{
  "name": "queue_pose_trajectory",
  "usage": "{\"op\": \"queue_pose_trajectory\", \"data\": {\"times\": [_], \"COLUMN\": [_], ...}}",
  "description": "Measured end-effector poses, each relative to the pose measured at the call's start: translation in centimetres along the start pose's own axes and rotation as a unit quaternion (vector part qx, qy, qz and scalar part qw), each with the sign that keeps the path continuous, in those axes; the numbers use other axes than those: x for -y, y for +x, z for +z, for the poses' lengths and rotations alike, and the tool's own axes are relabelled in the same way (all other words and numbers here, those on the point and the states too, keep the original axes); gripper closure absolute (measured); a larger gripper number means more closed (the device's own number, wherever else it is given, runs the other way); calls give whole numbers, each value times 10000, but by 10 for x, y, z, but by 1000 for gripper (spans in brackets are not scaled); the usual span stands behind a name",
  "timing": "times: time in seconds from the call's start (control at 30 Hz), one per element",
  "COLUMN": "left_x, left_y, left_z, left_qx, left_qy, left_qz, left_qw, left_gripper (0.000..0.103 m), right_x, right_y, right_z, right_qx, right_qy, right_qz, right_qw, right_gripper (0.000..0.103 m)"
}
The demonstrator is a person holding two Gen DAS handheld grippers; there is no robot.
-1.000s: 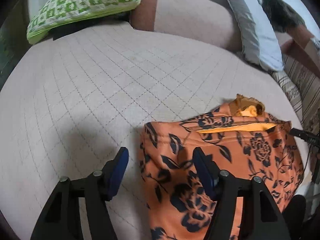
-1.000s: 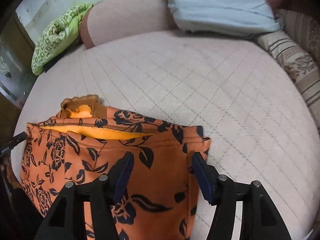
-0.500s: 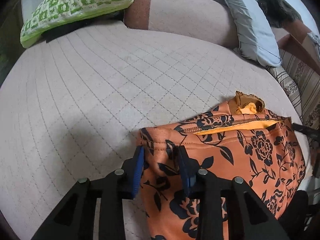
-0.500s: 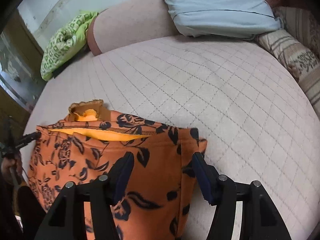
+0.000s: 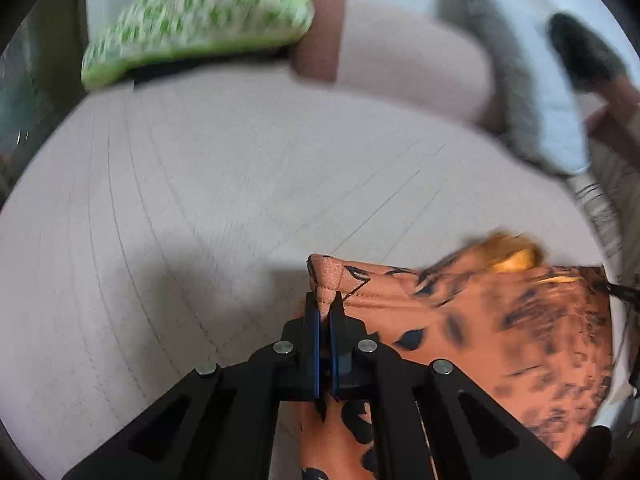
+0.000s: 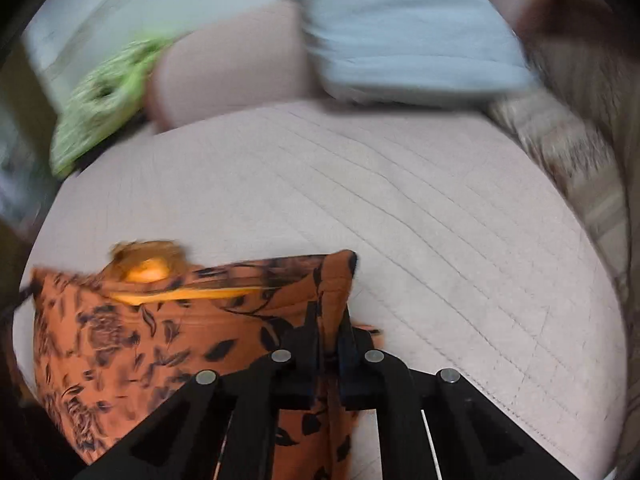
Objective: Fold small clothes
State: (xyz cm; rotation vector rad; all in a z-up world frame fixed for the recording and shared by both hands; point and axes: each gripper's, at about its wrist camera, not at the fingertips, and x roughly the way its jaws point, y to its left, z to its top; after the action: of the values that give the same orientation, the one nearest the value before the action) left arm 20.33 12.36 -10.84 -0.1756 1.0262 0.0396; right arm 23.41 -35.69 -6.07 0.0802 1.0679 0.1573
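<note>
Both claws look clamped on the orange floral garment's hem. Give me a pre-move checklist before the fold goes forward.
1. Left claw shut on the garment corner: ok.
2. Right claw shut on the opposite corner: ok.
3. Hem between the grips fairly straight: ok.
4. Quilted bed cover ahead free of objects where the fold would land: ok.
5. How many fabric layers each claw holds: cannot tell.
6. Garment's lower part lying flat: cannot tell, below the frame.
</note>
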Motion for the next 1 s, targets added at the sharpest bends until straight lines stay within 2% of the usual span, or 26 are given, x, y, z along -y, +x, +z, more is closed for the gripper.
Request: {"op": "queue_pose_trajectory", "data": {"times": [0.03, 0.07, 0.1, 0.13, 0.17, 0.2, 0.23, 0.33, 0.37, 0.4, 0.43, 0.47, 0.5, 0.53, 0.57, 0.6, 0.63, 0.67, 0.7, 0.73, 0.77, 0.8, 0.83, 0.87, 0.9, 1.0], "left_x": [-4, -9, -12, -15, -19, -22, -24, -21, -16, -11, -3, 6, 14, 19, 16, 10, 6, 4, 5, 6, 9, 13, 17, 23, 29, 55], "left_y": [14, 18, 17, 15, 10, 5, 1, -23, -33, -42, -48, -50, -43, -29, -9, 7, 9, 1, -8, -21, -34, -46, -58, -69, -78, -94], "left_z": [-3, -5, -6, -6, -5, -4, -3, 0, -2, -6, -10, -14, -17, -20, -22, -23, -23, -20, -18, -17, -18, -20, -24, -31, -38, -58], "left_qx": [-233, -216, -188, -173, -102, 3, 49, 242, 363, 467, 578, 647, 568, 343, -53, -327, -282, -162, -29, 129, 237, 364, 503, 587, 643, 769], "left_qy": [-75, -200, -308, -405, -445, -451, -475, -413, -273, -156, -11, 222, 450, 604, 609, 495, 348, 262, 227, 238, 322, 384, 429, 462, 493, 579], "left_qz": [-4, -30, -81, -128, -92, -33, -11, -103, -126, -163, -189, -44, 274, 566, 696, 737, 719, 748, 703, 592, 532, 503, 443, 309, 131, -391], "left_qw": [9997, 9996, 9993, 9989, 9989, 9990, 9989, 9988, 9989, 9987, 9982, 9976, 9970, 9960, 9957, 9955, 9964, 9967, 9973, 9979, 9978, 9973, 9968, 9967, 9966, 9946], "left_gripper": [96, 89, 85, 74, 67, 66, 66, 65, 59, 54, 44, 43, 44, 57, 71, 70, 68, 68, 68, 61, 59, 59, 52, 40, 37, 36], "right_x": [14, 20, 23, 26, 28, 29, 30, 28, 25, 21, 19, 16, 14, 11, 13, 19, 28, 38, 40, 36, 33, 30, 31, 33, 35, 44], "right_y": [24, 38, 41, 35, 31, 26, 20, 2, -4, -11, -20, -25, -24, -18, -6, 10, 26, 33, 27, 13, 1, -15, -28, -38, -45, -65], "right_z": [-6, -13, -18, -20, -21, -21, -20, -18, -17, -17, -21, -24, -22, -24, -25, -27, -30, -33, -33, -31, -31, -32, -36, -41, -47, -84], "right_qx": [-335, -536, -414, -275, -224, -179, -126, -30, 29, 79, 147, 213, 276, 235, 10, -287, -529, -574, -489, -319, -189, -14, 87, 120, 101, -2], "right_qy": [339, 485, 504, 609, 732, 807, 711, 617, 546, 458, 404, 406, 368, 261, 328, 497, 725, 1013, 1149, 1090, 970, 862, 877, 920, 981, 1192], "right_qz": [97, 195, 306, 377, 451, 534, 455, 458, 501, 546, 584, 584, 626, 593, 428, 293, 175, 296, 376, 336, 313, 318, 343, 453, 602, 1083], "right_qw": [9988, 9972, 9974, 9971, 9960, 9951, 9964, 9970, 9972, 9974, 9974, 9972, 9970, 9976, 9985, 9979, 9958, 9928, 9915, 9930, 9946, 9958, 9955, 9947, 9933, 9869], "right_gripper": [93, 92, 93, 92, 87, 77, 73, 71, 69, 56, 36, 31, 31, 47, 66, 85, 83, 83, 80, 80, 80, 75, 61, 48, 31, 30]}}
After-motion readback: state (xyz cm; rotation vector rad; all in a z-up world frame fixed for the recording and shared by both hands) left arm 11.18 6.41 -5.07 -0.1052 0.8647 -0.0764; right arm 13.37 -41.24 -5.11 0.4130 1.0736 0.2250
